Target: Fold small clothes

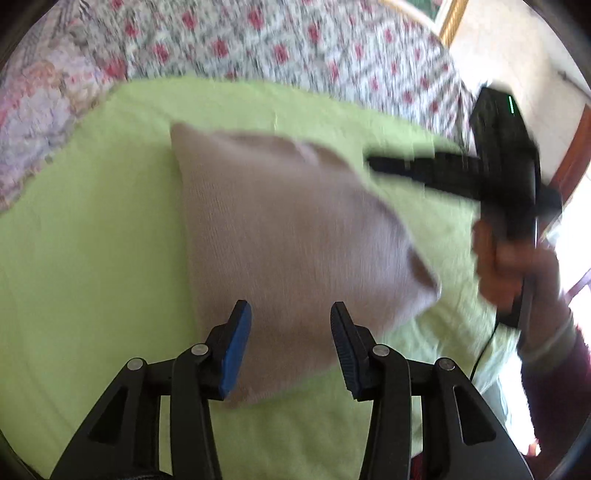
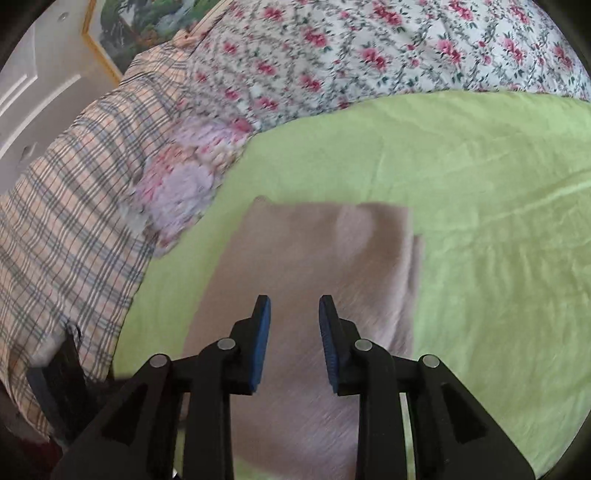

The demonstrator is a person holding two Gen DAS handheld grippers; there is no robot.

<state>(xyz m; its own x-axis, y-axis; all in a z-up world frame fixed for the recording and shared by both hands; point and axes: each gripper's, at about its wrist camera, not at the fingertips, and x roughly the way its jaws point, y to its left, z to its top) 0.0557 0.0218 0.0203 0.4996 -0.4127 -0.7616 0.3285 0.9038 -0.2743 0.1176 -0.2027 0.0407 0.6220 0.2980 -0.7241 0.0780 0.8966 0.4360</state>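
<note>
A beige knitted garment [image 1: 280, 221] lies folded on a light green sheet [image 1: 92, 240], with one corner lifted at its right side. My left gripper [image 1: 290, 304] hovers over the garment's near end, jaws open, and nothing is pinched between the pads. The right gripper [image 1: 373, 164] reaches in from the right in the left wrist view, blurred, held by a hand [image 1: 506, 266], its tips near the garment's far right edge. In the right wrist view the right gripper [image 2: 294, 298] is open above the garment [image 2: 314, 258], holding nothing.
A floral quilt [image 2: 369, 48] borders the green sheet [image 2: 480, 221] at the back. A plaid cloth [image 2: 74, 206] lies on the left. A framed picture [image 2: 122, 33] and a white door [image 2: 33, 96] stand beyond. A cable [image 1: 484, 354] hangs under the sleeve [image 1: 554, 376].
</note>
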